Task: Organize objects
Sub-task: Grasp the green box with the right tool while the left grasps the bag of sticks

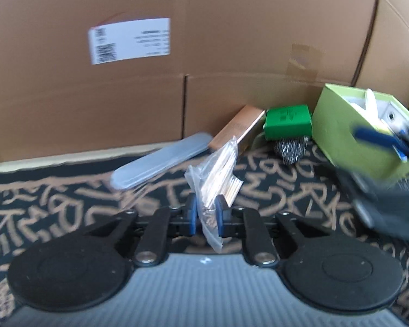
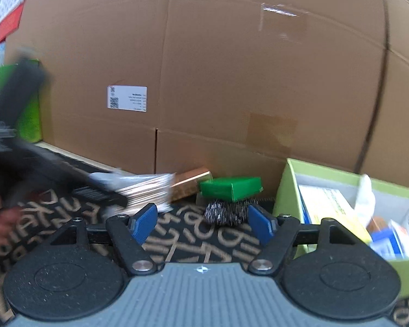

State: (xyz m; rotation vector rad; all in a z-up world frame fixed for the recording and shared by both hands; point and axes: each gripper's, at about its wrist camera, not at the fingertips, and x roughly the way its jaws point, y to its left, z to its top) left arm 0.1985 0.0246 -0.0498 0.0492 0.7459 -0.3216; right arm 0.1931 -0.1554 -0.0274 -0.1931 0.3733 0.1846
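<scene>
Bag of sticks (image 1: 218, 179): a clear plastic bag of thin wooden sticks, low centre of the left wrist view, standing up from between the blue pads; its lower corner hangs toward the camera.
Left gripper (image 1: 206, 212): fingers pressed in on the bag, pinching it near its lower end – only the bag separates the pads. In the right wrist view it shows as a dark blurred shape at left (image 2: 101, 190), the sticks fanning out from its tip.
Right gripper (image 2: 201, 224): fingers spread wide, nothing between them, just above the patterned mat (image 2: 204, 245). In the left wrist view it is a smeared dark form at the right edge.
Steel scourer (image 2: 226, 212): on the mat just beyond the right gripper's blue pads, partly hidden by the right one.
Green packet (image 2: 231, 188): resting on top of the scourer.
Copper-coloured box (image 1: 237, 129): lying just left of the green packet, its far end against the cardboard.
Translucent case (image 1: 161, 160): long, rounded, flat on the mat, left of centre in the left wrist view.
Lime-green box (image 2: 286, 190): open, at the lower right – holds cartons and white items, too blurred to name; cut off by the frame edge.
Cardboard box (image 2: 231, 81): fills the upper frame; its white label is unreadable.
</scene>
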